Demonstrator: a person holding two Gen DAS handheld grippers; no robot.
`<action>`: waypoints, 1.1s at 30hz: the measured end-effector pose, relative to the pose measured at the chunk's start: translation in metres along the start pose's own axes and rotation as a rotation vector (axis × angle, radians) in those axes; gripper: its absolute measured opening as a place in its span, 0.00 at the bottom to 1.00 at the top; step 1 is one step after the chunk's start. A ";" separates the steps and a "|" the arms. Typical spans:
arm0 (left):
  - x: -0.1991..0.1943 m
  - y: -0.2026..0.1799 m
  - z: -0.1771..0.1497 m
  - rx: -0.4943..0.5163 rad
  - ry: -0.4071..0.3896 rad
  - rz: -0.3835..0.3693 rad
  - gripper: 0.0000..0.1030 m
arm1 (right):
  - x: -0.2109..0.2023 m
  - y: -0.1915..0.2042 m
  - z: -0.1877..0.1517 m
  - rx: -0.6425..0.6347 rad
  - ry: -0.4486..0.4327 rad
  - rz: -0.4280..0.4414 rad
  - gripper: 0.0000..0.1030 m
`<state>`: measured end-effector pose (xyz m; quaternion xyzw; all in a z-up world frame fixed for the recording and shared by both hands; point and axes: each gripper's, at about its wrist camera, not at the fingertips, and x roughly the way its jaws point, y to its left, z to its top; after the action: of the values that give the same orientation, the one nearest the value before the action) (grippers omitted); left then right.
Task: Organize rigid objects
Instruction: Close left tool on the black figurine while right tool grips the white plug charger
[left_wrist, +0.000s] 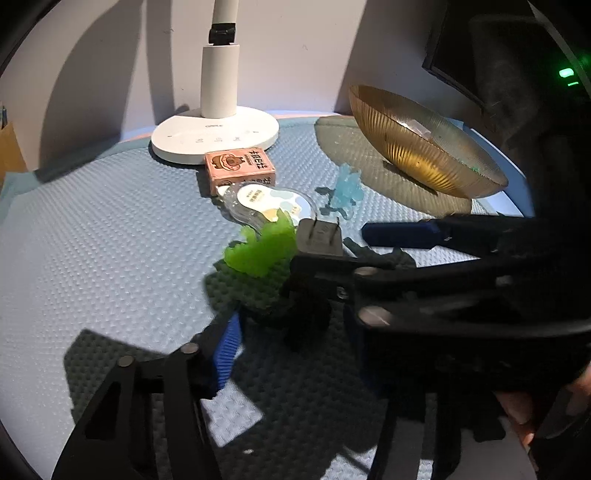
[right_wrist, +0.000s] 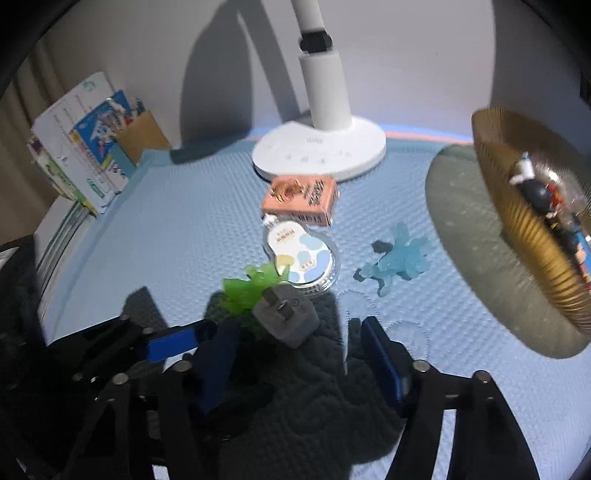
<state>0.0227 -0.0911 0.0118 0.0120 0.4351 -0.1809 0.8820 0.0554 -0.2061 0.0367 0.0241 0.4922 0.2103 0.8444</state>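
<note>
A grey plug adapter (right_wrist: 288, 318) lies on the blue mat just ahead of my open right gripper (right_wrist: 295, 350), between its blue-padded fingers (right_wrist: 380, 354). It also shows in the left wrist view (left_wrist: 319, 236). A green translucent figure (left_wrist: 262, 245) sits touching it, also seen in the right wrist view (right_wrist: 251, 291). A clear blister pack (right_wrist: 301, 258), an orange box (right_wrist: 301, 199) and a pale blue figure (right_wrist: 397, 258) lie beyond. A gold ribbed bowl (right_wrist: 524, 236) at right holds small figurines (right_wrist: 543, 195). My left gripper (left_wrist: 295, 343) is open and empty; the right gripper (left_wrist: 365, 243) crosses in front of it.
A white desk lamp base (left_wrist: 214, 136) stands at the back of the mat by the wall. Books and a cardboard holder (right_wrist: 92, 147) stand at the far left edge. A dark monitor (left_wrist: 461, 55) is at the back right.
</note>
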 end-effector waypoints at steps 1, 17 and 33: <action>0.000 0.002 0.000 -0.006 -0.002 -0.001 0.43 | 0.002 -0.004 0.001 0.018 -0.008 0.023 0.58; -0.031 -0.005 -0.030 -0.027 -0.062 -0.018 0.42 | -0.060 -0.034 -0.033 0.083 -0.131 0.014 0.34; -0.031 -0.014 -0.036 -0.048 -0.090 0.004 0.42 | -0.083 -0.071 -0.113 0.049 -0.072 -0.097 0.60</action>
<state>-0.0269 -0.0879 0.0154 -0.0166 0.3992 -0.1690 0.9010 -0.0511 -0.3213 0.0290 0.0288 0.4670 0.1561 0.8699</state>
